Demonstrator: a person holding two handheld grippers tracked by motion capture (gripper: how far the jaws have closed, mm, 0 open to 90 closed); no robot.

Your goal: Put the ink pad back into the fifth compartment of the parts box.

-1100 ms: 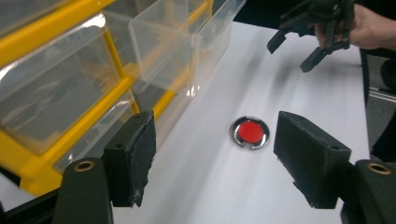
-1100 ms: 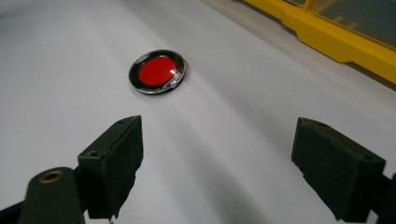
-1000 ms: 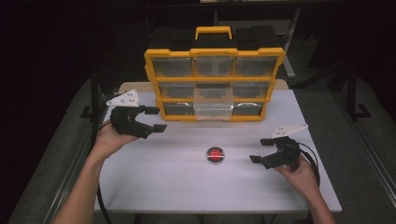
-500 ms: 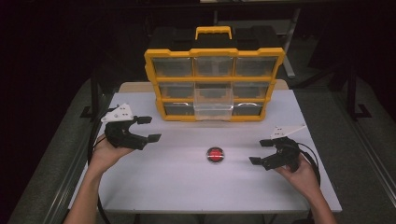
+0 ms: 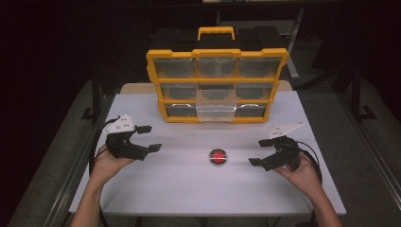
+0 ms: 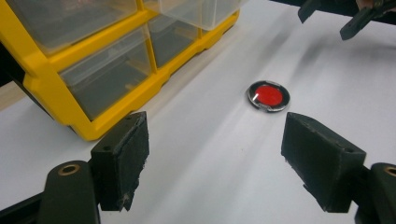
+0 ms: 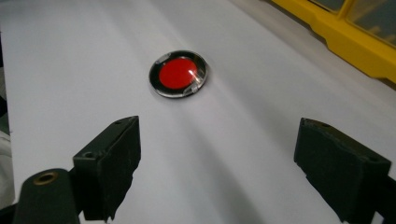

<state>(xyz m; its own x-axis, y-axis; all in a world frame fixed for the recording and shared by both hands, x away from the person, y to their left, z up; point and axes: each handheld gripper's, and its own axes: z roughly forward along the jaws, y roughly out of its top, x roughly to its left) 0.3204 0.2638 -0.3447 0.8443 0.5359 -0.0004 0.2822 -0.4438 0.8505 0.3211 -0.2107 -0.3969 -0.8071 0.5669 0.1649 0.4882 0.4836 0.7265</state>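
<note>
The red disc (image 5: 218, 156) lies flat on the bench (image 5: 189, 189), centre frame, just left of the right gripper (image 5: 263, 152), the nearer one. The left gripper (image 5: 150, 138) sits farther off at left. Both stand wide and empty, the left's jaws having just been opening.

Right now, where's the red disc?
High view: the red disc lies flat on the white table, between the left gripper and right gripper, in front of the yellow organizer.

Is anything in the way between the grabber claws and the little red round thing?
No. Bare white table lies between the red disc and both the left gripper and right gripper; both stand open.
</note>
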